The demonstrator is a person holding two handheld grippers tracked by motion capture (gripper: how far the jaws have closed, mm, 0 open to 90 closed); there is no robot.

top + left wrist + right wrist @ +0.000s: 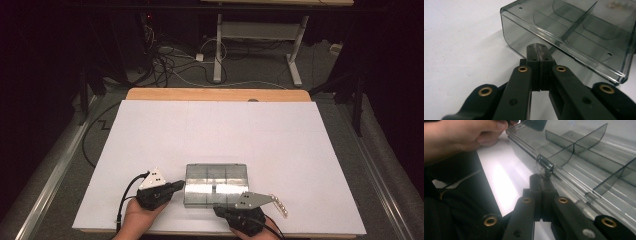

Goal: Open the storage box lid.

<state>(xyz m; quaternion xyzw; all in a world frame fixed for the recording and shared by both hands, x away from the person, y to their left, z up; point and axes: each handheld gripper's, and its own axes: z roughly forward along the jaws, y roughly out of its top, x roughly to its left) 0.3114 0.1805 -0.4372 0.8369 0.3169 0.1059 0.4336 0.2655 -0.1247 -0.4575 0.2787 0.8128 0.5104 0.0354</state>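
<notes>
Both tongs are clenched with nothing between the jaws. Left tongs (179, 186) sit at the left short end of the clear smoky-grey plastic compartment box (216, 185), with the tips just at its wall; in the left gripper view these tongs (538, 48) press together right against the box's (579, 32) side, though actual contact is hard to confirm. Right tongs (220, 210) lie at the box's near long edge; in the right gripper view these tongs (541, 178) point at a small clasp (545, 165) on the rim of the box (584, 157), seemingly touching it.

The box lies flat on the white-covered bench (220, 130), near its front edge, with the long axis running left to right and the lid closed over the inner dividers.

Its contents cannot be made out through the tinted plastic. A pale beaded strip (279, 205) lies right of the box, too small to identify. A hand (461, 135) is cut off at the frame edge.
</notes>
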